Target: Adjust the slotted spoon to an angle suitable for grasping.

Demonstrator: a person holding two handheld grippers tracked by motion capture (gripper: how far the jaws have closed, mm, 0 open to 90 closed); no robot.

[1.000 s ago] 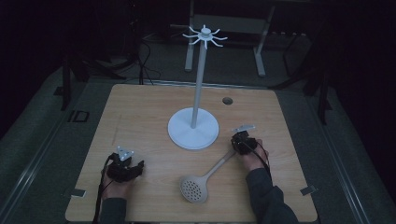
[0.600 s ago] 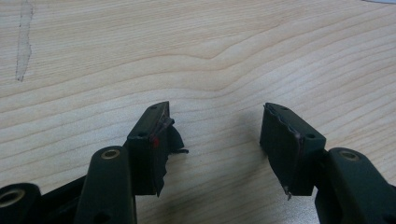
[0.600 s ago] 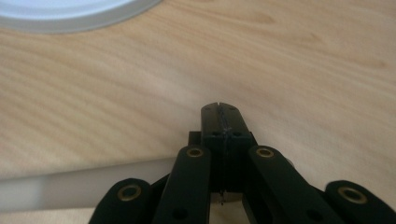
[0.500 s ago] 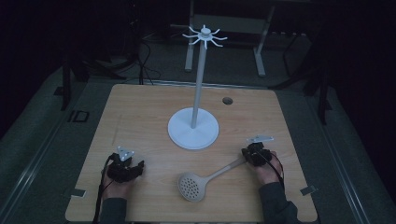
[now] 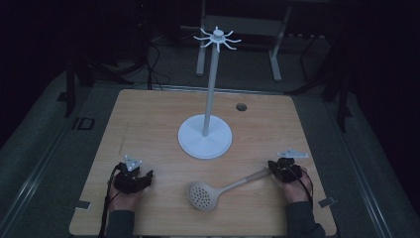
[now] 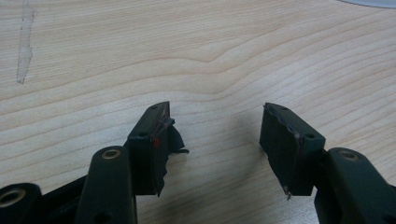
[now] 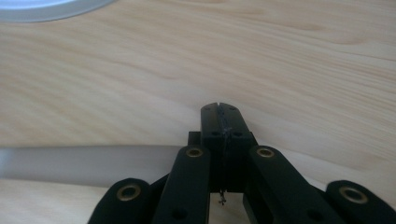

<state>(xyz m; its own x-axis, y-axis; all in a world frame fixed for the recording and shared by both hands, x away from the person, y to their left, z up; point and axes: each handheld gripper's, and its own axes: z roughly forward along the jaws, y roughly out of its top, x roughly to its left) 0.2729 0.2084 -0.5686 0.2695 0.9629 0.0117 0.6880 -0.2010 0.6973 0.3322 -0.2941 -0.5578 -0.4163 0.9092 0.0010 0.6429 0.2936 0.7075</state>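
Observation:
A pale slotted spoon [image 5: 202,195] lies flat on the wooden table [image 5: 148,124], its handle [image 5: 242,179] running right toward my right gripper [image 5: 273,167]. That gripper is shut, jaws pressed flat together with nothing seen between them. In the right gripper view the handle [image 7: 88,163] passes from the left under the gripper [image 7: 219,112], and its end is hidden beneath. My left gripper [image 5: 143,178] rests near the front left, open, with bare wood between its pads [image 6: 156,135]. A white hook stand [image 5: 205,134] rises mid-table.
The stand's round base [image 7: 42,9] lies just beyond and left of the right gripper, and its rim [image 6: 373,2] also shows at the far right in the left gripper view. A small dark hole [image 5: 241,106] sits in the table at the back right.
My right gripper moved right and toward the near edge, away from the stand's base. The spoon's handle end swung right along with it. The left gripper stayed put.

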